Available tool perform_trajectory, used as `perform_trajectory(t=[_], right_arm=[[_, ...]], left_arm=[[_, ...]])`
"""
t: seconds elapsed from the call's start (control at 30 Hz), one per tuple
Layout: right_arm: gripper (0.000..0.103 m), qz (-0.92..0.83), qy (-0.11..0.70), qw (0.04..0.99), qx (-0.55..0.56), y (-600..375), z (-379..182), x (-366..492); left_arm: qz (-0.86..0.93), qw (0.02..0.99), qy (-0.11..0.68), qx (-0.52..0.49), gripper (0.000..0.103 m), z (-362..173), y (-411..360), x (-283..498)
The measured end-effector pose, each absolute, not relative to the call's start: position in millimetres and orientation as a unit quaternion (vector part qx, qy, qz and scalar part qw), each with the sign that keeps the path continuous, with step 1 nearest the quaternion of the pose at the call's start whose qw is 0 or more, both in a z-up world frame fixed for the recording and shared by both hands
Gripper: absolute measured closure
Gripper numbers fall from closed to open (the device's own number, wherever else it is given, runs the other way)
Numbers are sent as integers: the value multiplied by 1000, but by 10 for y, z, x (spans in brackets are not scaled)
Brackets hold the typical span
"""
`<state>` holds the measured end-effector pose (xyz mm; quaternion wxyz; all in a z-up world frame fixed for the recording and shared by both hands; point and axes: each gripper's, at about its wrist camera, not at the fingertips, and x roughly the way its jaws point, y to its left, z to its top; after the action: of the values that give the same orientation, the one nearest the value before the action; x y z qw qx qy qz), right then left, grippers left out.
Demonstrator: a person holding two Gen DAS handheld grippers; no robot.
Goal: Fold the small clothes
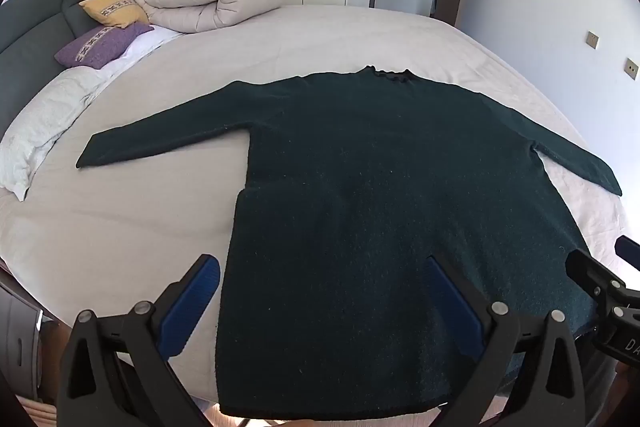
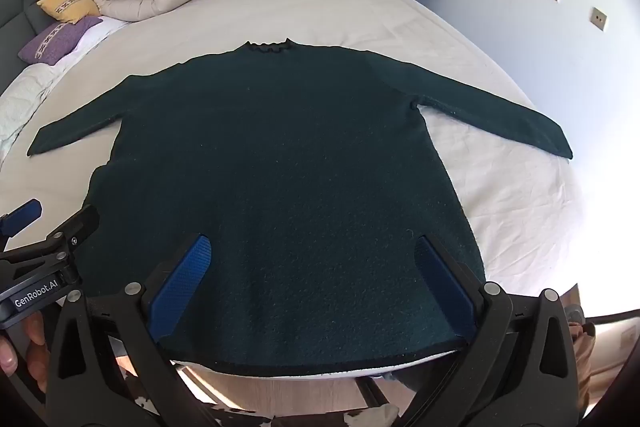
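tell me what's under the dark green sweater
The dark green sweater lies flat, sleeves spread, on the pale bed sheet, which shows all around it. Its hem reaches the near bed edge. Whether anything lies between sweater and sheet is covered from view.

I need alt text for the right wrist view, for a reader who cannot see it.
A dark green sweater lies flat on a bed, sleeves spread, collar at the far side. The right gripper is open above its hem; the left gripper shows at the left edge.
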<state>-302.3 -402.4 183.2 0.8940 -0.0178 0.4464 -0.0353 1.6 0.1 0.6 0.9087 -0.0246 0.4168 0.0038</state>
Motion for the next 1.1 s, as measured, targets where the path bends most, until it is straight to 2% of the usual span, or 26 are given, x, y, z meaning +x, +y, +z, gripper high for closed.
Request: perform_trajectory(t=[1.1], right_arm=[[0,-36,450,892,-21,-4010,1802,-3032]], left_arm=[[1,909,417,-26,0,-90,-5,-22]])
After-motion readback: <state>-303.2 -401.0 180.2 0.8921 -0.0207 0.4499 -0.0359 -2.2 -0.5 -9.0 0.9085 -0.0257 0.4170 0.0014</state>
